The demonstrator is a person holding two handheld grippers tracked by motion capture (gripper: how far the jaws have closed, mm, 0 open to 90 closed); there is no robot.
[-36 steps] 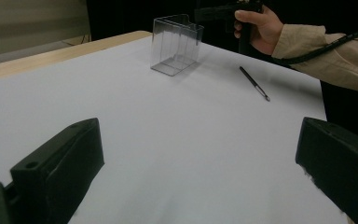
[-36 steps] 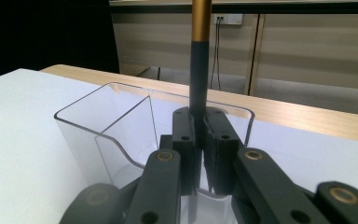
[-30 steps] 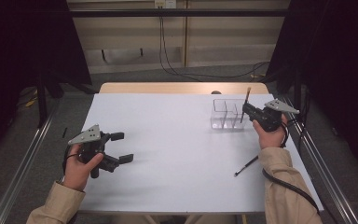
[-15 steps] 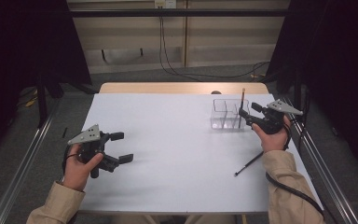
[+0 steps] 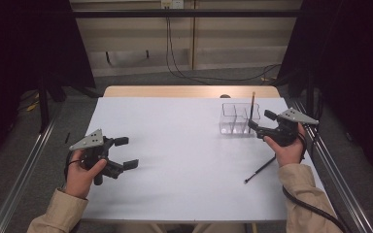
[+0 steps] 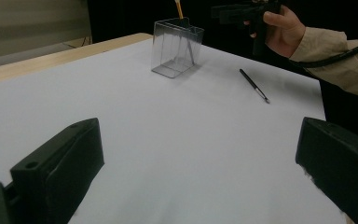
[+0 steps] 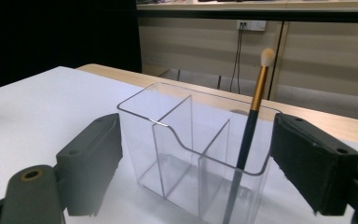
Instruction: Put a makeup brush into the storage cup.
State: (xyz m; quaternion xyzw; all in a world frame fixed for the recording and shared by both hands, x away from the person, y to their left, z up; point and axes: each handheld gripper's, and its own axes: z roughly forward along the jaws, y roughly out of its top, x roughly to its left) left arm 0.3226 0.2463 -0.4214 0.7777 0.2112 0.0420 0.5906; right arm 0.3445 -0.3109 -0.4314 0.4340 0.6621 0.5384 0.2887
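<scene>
From the high view, the right gripper (image 5: 258, 121) hangs just beside the clear organizer (image 5: 239, 118) at the far right of the white table (image 5: 184, 160). Its fingers have just been opening and now stand apart, with nothing clamped between them. A makeup brush (image 5: 251, 109) stands nearly upright in the organizer's right-hand compartment, free of the fingers. A second brush (image 5: 260, 170) lies flat on the table near the right hand's wrist. The left gripper (image 5: 125, 153) rests at the near left, well apart from everything, its fingers spread and empty.

In the left gripper view, its two fingers (image 6: 60, 163) are wide apart over bare table; the organizer (image 6: 175, 46) and the lying brush (image 6: 254, 85) are far off.

In the right gripper view, the fingers (image 7: 93, 161) flank the organizer (image 7: 191, 154) without touching it, and the brush (image 7: 251, 121) leans in the right compartment, bristles up.
</scene>
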